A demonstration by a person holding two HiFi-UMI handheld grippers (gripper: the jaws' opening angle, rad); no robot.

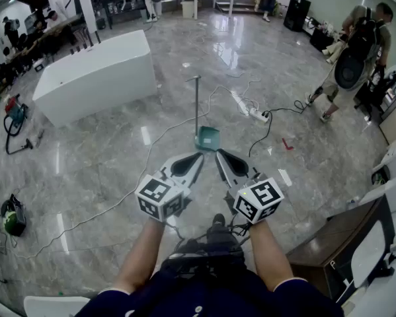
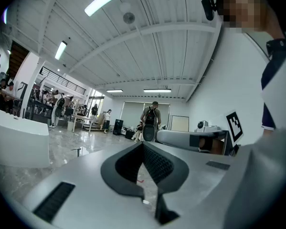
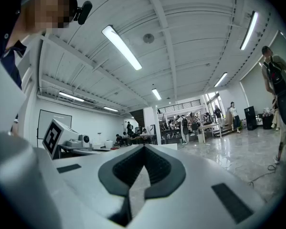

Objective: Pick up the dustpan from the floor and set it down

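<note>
Left gripper [image 2: 143, 144], right gripper [image 3: 144, 147], fingers clenched empty in gripper views, dustpan [image 1: 207, 138] on floor [image 1: 118, 167] ahead in head view

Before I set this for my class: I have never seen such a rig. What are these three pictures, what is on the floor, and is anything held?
A person holds a two-jaw gripper in each hand. The head view comes from a camera on the person's head, looking down on the left gripper and right gripper. The other two views come from cameras riding on each gripper, looking along its jaws. Both pairs of jaws are shut, with nothing between them. On the floor ahead stands a green dustpan, its long handle upright, untouched. A power strip lies beyond it.
</note>
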